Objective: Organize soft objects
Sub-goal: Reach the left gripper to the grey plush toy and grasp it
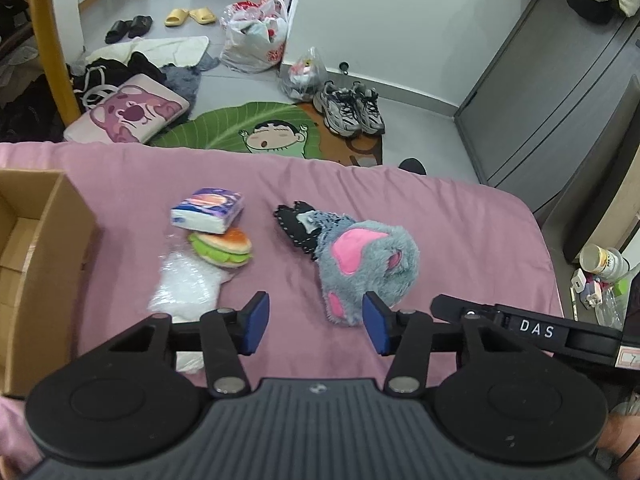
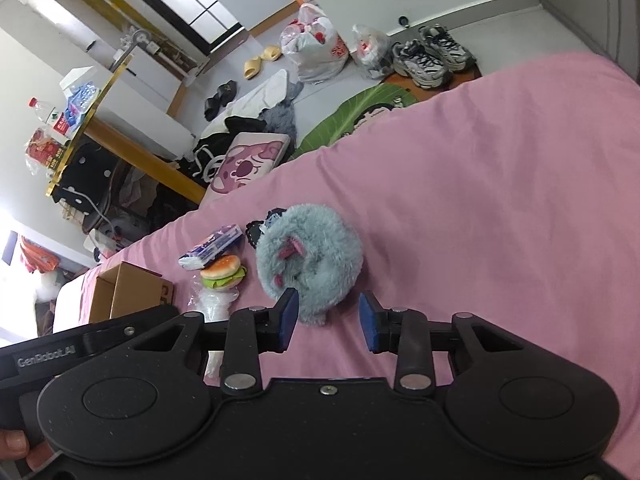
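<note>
At the bed's left edge an open cardboard box (image 1: 36, 248) waits; beside it lie a clear plastic bag (image 1: 186, 286), a tissue pack (image 1: 208, 210), a toy burger (image 1: 222, 247) and, mid-bed, a grey plush paw (image 1: 366, 260). Nothing is picked yet, I'd say. The left gripper (image 1: 316, 322) and right gripper (image 2: 329, 322) — jaws wide, empty — hang near the plush; next comes closing on it. Readable: "DAS", "GenRobot.AI".

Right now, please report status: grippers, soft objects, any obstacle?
Left gripper open, empty. Right gripper open, empty, near grey plush. Burger toy touches tissue pack. Box at left; path unobstructed.
</note>
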A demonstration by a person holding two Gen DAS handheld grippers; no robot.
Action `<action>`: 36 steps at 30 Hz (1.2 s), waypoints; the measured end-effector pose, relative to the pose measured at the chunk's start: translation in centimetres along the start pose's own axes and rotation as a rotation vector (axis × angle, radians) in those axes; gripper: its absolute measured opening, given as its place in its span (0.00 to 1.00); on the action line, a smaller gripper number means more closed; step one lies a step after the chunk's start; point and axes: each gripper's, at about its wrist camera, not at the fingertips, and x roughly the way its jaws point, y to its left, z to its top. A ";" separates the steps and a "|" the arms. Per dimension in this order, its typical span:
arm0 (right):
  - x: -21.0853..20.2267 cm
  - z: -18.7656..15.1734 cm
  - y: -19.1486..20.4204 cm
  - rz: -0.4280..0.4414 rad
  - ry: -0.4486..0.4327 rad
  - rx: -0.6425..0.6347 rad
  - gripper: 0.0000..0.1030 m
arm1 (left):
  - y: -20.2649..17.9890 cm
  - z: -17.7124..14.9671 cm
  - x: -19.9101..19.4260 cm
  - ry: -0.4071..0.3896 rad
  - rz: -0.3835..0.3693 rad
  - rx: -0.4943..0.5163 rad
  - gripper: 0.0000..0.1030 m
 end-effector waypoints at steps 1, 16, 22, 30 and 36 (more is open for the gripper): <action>0.4 0.1 -0.2 0.005 0.008 -0.002 0.33 | -0.1 0.1 0.4 -0.003 -0.009 -0.007 0.48; 3.9 1.9 -2.4 0.052 0.088 -0.018 0.33 | -1.3 1.2 6.3 0.052 -0.062 -0.040 0.44; 4.8 2.2 -3.2 0.104 0.108 -0.003 0.26 | -1.6 1.1 8.0 0.071 -0.068 -0.034 0.44; 4.8 2.7 -2.6 0.163 0.109 -0.005 0.17 | -1.3 1.1 9.7 0.085 -0.038 -0.060 0.24; 4.0 3.0 -1.0 0.141 0.102 -0.043 0.15 | -1.4 1.2 8.2 0.053 -0.035 -0.054 0.21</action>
